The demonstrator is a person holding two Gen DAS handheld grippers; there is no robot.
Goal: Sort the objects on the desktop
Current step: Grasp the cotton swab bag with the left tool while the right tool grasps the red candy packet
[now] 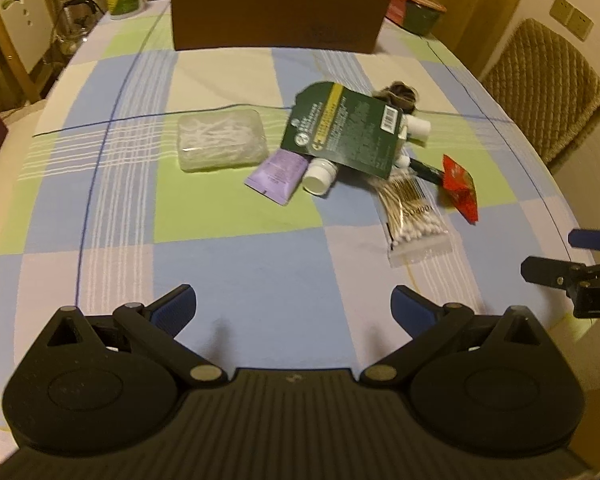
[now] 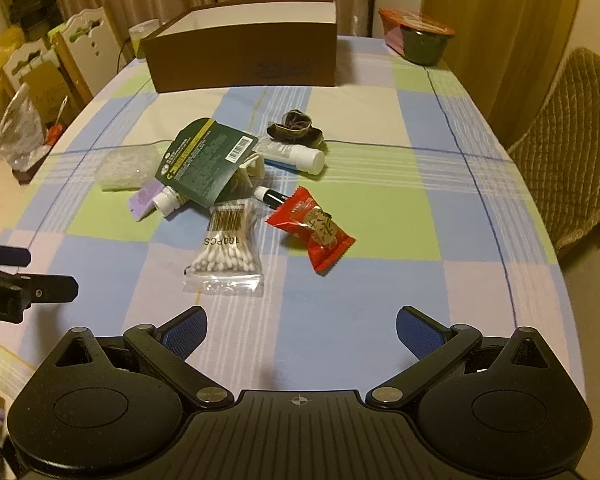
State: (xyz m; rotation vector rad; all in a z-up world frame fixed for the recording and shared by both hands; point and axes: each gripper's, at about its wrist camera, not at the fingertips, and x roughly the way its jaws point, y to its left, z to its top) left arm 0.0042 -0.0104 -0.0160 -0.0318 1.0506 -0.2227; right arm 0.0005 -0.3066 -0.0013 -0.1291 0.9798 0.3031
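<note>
Both claws hang low over the near edge of the bench (image 2: 340, 340), each with its blue pads spread wide apart and nothing between them: left claw (image 1: 294, 308), right claw (image 2: 302, 330).

The items to be sorted lie in a loose heap at mid-bench on the checked cloth. Noted:
- a clear plastic box of white picks (image 1: 222, 140), set a little apart on the left;
- a dark green card pack (image 1: 346, 128) lying across several others;
- a purple sachet (image 1: 278, 176) and a small white-capped bottle (image 1: 319, 176) poking out from under it;
- a bag of cotton swabs (image 2: 226, 246), nearest the claws;
- a red snack packet (image 2: 314, 232), just right of the swabs;
- a dark marker pen (image 2: 272, 197), a white-capped tube (image 2: 296, 156) and a dark hair tie (image 2: 296, 124) behind.

A brown cardboard box (image 2: 244, 56) stands at the far side, well apart from the heap. Its inside is hidden from both views, so what it holds cannot be told.

Judgement: whatever may sit in the box, at least nine items remain unsorted on the cloth, and several overlap. The bulk of the visible work is outstanding.
</note>
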